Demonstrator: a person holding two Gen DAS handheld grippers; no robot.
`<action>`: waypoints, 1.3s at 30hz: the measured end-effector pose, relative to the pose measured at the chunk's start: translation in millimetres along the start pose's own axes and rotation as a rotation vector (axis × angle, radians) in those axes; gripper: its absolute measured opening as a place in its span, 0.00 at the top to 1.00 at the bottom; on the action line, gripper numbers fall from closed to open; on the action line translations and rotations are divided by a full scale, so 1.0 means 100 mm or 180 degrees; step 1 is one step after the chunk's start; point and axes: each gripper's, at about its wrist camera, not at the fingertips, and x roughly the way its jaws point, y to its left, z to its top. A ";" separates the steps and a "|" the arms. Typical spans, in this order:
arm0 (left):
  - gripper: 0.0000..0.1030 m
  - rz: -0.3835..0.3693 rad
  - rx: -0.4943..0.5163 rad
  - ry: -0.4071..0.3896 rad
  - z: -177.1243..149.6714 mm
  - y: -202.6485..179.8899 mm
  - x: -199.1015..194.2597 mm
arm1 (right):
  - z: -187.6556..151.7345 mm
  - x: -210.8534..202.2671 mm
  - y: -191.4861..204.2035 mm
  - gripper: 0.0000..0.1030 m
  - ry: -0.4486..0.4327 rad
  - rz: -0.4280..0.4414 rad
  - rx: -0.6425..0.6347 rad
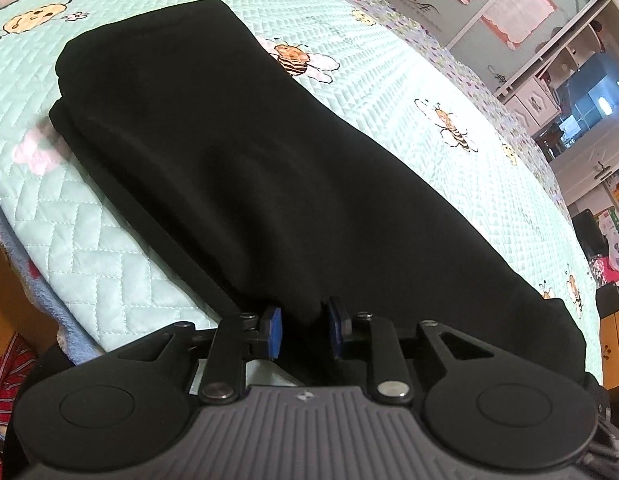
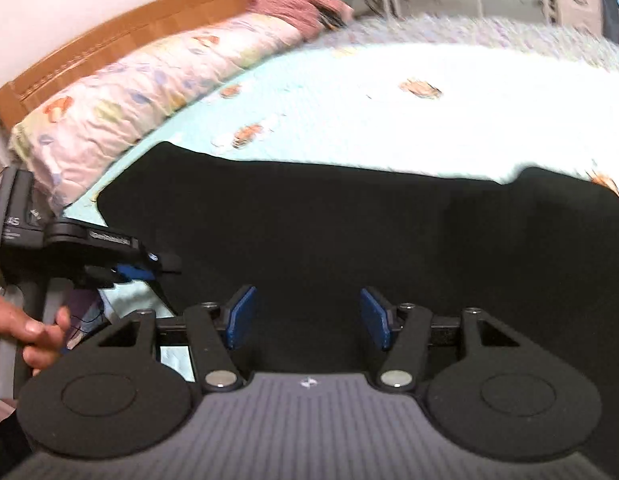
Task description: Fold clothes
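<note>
I'm clamping the left tongs [image 1: 303, 330] on the black garment [image 1: 237, 152], its near edge hidden beneath them; my right tongs [image 2: 307, 318] are standing apart above blurred cloth.

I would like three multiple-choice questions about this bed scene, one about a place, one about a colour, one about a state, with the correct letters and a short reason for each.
1. Where does the garment lie?
A. on the quilted bedspread
B. on a chair
C. on the floor

2. What colour is the garment?
A. red
B. black
C. white

3. How do the right gripper's jaws stand?
A. apart, over the cloth
B. clamped on a pillow
C. shut on a hanger

Key:
1 A: the black garment is spread on the mint bedspread.
2 B: it is dark all over.
3 A: the right gripper shows a clear gap, while the left gripper pinches the hem.
</note>
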 end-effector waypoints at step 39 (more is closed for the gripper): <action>0.78 -0.0777 -0.1335 -0.0641 -0.06 1.03 -0.49 | 0.43 0.67 0.18 0.28 0.0249 0.0548 0.0576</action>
